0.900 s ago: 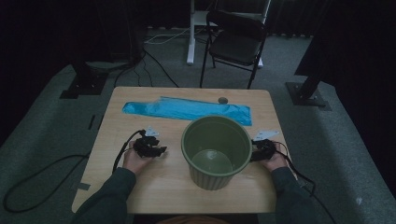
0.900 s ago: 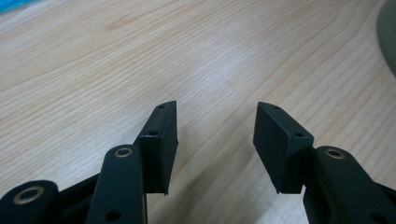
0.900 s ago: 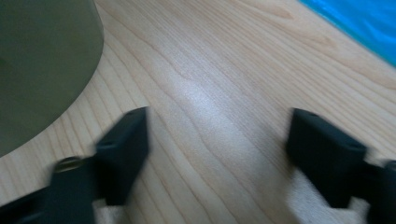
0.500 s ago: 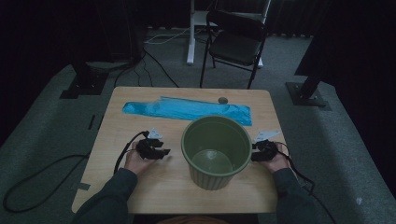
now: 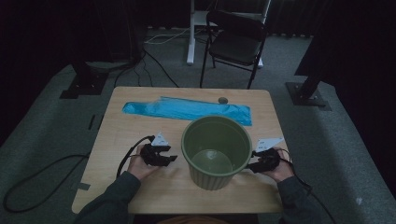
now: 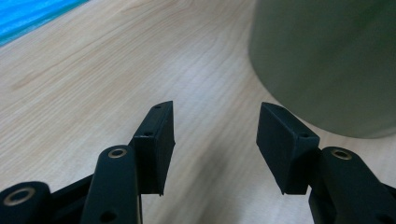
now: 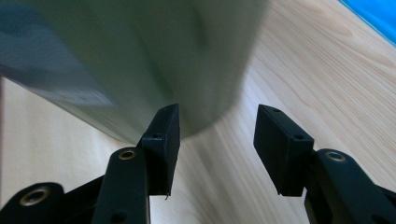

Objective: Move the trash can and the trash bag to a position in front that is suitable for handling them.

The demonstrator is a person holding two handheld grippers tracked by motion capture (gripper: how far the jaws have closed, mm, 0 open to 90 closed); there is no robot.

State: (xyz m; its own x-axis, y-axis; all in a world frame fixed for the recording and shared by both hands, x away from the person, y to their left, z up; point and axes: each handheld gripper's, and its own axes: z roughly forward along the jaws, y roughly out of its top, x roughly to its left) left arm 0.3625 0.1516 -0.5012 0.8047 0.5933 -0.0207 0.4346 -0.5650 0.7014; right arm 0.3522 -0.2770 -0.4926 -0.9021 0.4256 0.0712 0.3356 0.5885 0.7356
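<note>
Tools (image 5: pixel 172 158) (image 5: pixel 251 166) open beside green bin (image 5: pixel 215 154)

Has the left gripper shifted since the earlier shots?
Yes. The left gripper has slid right, closer to the green bin, which stayed put; jaws open, nothing between them.

Pretty dim room: grey carpet floor (image 5: pixel 56 140) is seen all round the wooden desk (image 5: pixel 121 135), a black folding chair (image 5: pixel 236 44) is parked behind it, dark curtains beyond.

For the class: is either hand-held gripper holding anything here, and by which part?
Nothing is held: the left hand-held gripper and right hand-held gripper stand open beside the green bin.
</note>
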